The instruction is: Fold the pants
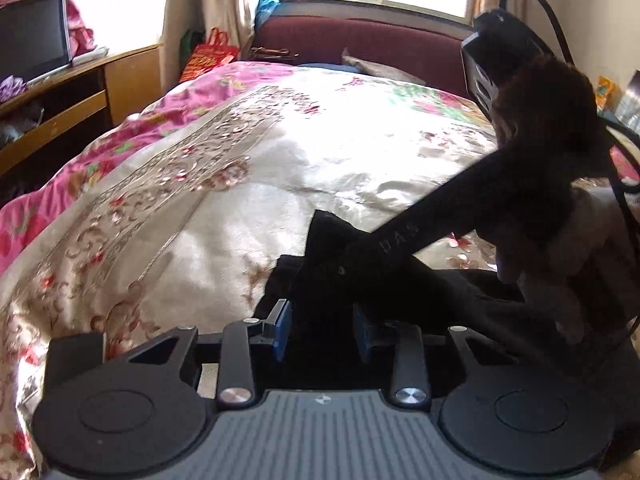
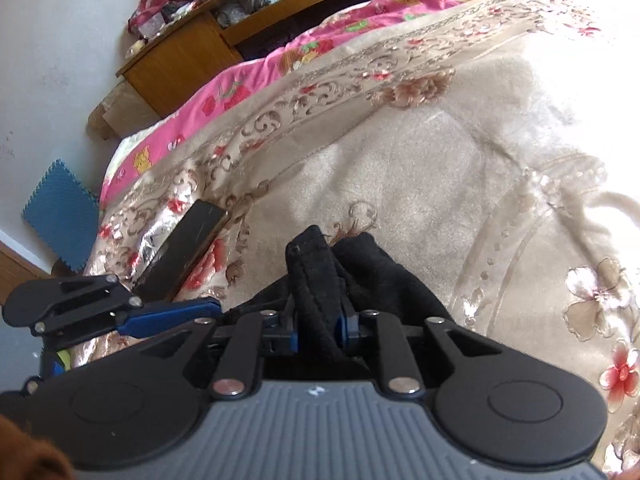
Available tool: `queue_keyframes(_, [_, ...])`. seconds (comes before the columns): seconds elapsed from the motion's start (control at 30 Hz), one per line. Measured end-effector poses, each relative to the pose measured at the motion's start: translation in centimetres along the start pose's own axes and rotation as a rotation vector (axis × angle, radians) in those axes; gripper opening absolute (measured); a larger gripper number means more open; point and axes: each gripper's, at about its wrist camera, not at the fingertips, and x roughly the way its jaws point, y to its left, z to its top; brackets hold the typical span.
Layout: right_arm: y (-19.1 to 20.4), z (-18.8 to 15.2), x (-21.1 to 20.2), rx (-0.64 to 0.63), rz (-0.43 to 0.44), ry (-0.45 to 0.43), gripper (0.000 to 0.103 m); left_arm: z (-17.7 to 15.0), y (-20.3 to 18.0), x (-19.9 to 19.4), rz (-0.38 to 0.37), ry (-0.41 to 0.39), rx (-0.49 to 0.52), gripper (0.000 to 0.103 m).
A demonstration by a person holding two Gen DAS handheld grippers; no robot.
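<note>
Sunlit bedding covers the bed (image 2: 400,168), where black pants (image 2: 360,276) are bunched at the near edge. Soft, limp cloth is clamped in the right hand-held gripper (image 2: 318,328); the left hand-held gripper (image 1: 322,330) is held apart above them. Thick hemmed edges offer firmer purchase.

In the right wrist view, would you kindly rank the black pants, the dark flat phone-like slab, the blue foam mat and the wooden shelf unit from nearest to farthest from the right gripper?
1. Black pants: between the fingers of the right gripper.
2. Dark flat slab: left, on the bedspread.
3. Blue foam mat: far left, on the floor.
4. Wooden shelf unit: upper left, beyond the bed.
</note>
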Motion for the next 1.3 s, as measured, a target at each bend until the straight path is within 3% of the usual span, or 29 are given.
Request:
queue_keyframes(0.07, [-0.9, -0.1, -2.8, 0.063, -0.046, -0.074, 0.035, -0.5, -0.8, 2.1, -0.017, 0.08, 0.041, 0.054])
queue_keyframes(0.13, [-2.4, -1.4, -6.8, 0.135, -0.127, -0.148, 0.038, -1.5, -1.0, 3.9, 0.019, 0.184, 0.07, 0.054])
queue_keyframes(0.2, [-4.3, -4.1, -10.6, 0.235, -0.244, -0.173, 0.044, -2.2, -1.0, 3.8, 0.021, 0.203, 0.088, 0.054])
queue_keyframes(0.33, [-8.2, -13.4, -17.4, 0.514, -0.513, -0.145, 0.048, -2.3, -1.3, 3.2, 0.039, 0.245, 0.131, 0.055])
queue_keyframes(0.4, [-9.3, -18.6, -19.7, 0.677, -0.561, -0.146, 0.048, -2.3, -1.6, 3.3, 0.055, 0.267, 0.139, 0.055])
queue_keyframes(0.5, [-10.4, -24.9, -20.3, 0.892, -0.45, -0.188, 0.049, -1.7, -2.4, 3.1, 0.097, 0.283, 0.153, 0.055])
queue_keyframes(0.57, [-10.8, -27.5, -19.3, 0.99, -0.315, -0.254, 0.052, -1.1, -3.3, 2.8, 0.136, 0.275, 0.161, 0.055])
queue_keyframes(0.63, [-11.3, -29.0, -18.1, 1.02, -0.196, -0.306, 0.063, -0.9, -4.4, 2.8, 0.157, 0.286, 0.188, 0.055])
queue_keyframes(0.7, [-11.6, -29.7, -18.0, 0.992, -0.146, -0.342, 0.064, -1.2, -5.8, 3.0, 0.174, 0.319, 0.228, 0.055])
queue_keyframes(0.8, [-12.9, -30.8, -18.8, 1.021, 0.014, -0.382, 0.064, -1.7, -7.5, 2.5, 0.194, 0.339, 0.289, 0.055])
queue_keyframes(0.9, [-13.9, -30.6, -18.1, 0.988, 0.102, -0.35, 0.063, -1.5, -8.9, 1.7, 0.158, 0.323, 0.271, 0.055])
queue_keyframes(1.03, [-13.9, -31.7, -18.8, 0.946, 0.248, -0.41, 0.063, -0.8, -10.8, 1.5, 0.098, 0.273, 0.221, 0.055])
queue_keyframes(1.17, [-15.6, -31.6, -16.0, 0.973, 0.281, -0.389, 0.058, -1.1, -12.8, 2.9, 0.045, 0.27, 0.23, 0.055])
queue_keyframes(1.27, [-14.7, -30.1, -14.5, 0.95, 0.334, -0.441, 0.058, -1.7, -13.8, 3.5, 0.036, 0.281, 0.266, 0.056])
queue_keyframes(1.3, [-14.4, -29.9, -13.9, 0.954, 0.319, -0.447, 0.049, -1.9, -14.0, 3.7, 0.038, 0.286, 0.284, 0.056])
